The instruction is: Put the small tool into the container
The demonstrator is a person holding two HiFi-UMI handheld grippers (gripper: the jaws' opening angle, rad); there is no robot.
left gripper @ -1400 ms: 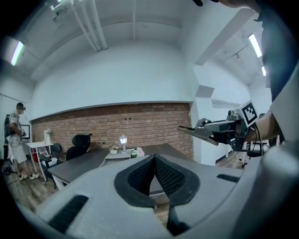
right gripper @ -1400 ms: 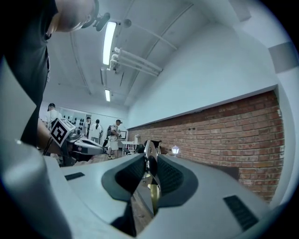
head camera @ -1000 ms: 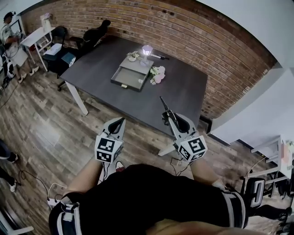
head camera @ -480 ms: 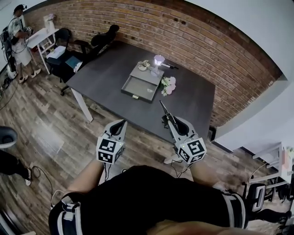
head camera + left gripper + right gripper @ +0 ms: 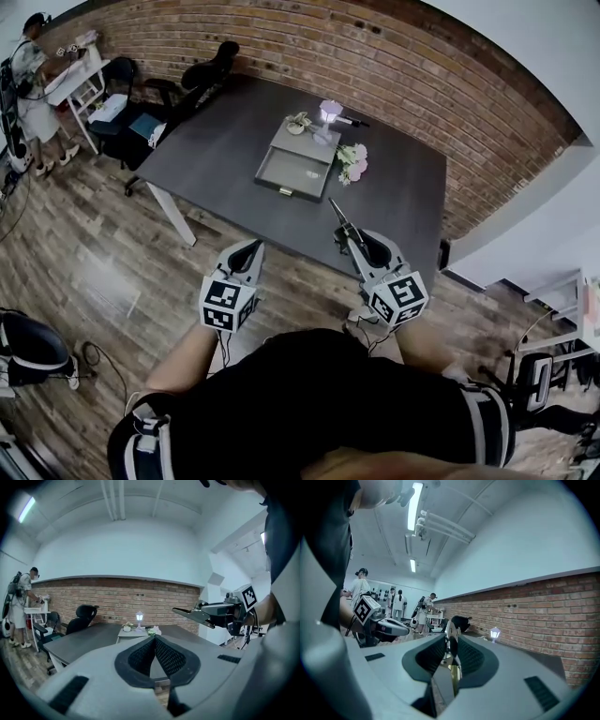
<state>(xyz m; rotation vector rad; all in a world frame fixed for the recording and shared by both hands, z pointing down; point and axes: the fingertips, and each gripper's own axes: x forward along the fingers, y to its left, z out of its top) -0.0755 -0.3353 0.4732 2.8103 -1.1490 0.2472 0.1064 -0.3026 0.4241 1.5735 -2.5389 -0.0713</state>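
Here the right gripper pinches the small tool at the near edge of the table, while the container sits open mid-table; the left gripper, short of the table, has its jaws pressed together on nothing

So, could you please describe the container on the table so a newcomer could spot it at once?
Look at the grey table before the brick wall. Toward its far side lies the container, a grey box with a shallow drawer pulled open. Unlike the lit lantern and plant at its far end and the pink flowers beside it, it is low and rectangular.
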